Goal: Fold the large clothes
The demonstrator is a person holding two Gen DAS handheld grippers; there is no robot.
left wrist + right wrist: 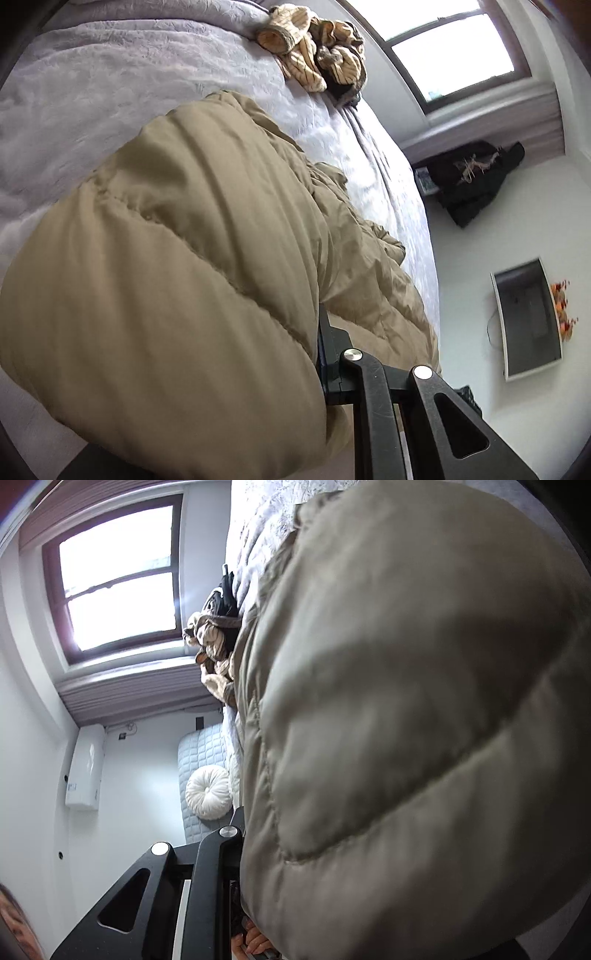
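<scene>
A large tan quilted puffer jacket (177,258) lies bunched on the bed, with its near end lifted close to both cameras. In the left wrist view my left gripper (322,328) is at the bottom. One black finger (327,347) runs into a thick fold of the jacket and the jaws stand narrow, shut on the fabric. In the right wrist view the jacket (406,720) fills the right side. My right gripper (240,814) is shut on its edge, and the fabric hides the fingertips. A person's fingers (255,939) show below the jacket.
The bed has a pale lilac coverlet (110,81). A pile of tan striped clothes (314,51) lies at its far edge under a window (443,44). A dark bag (476,181) and a flat screen (528,321) are by the wall. A round white cushion (208,792) rests at the headboard.
</scene>
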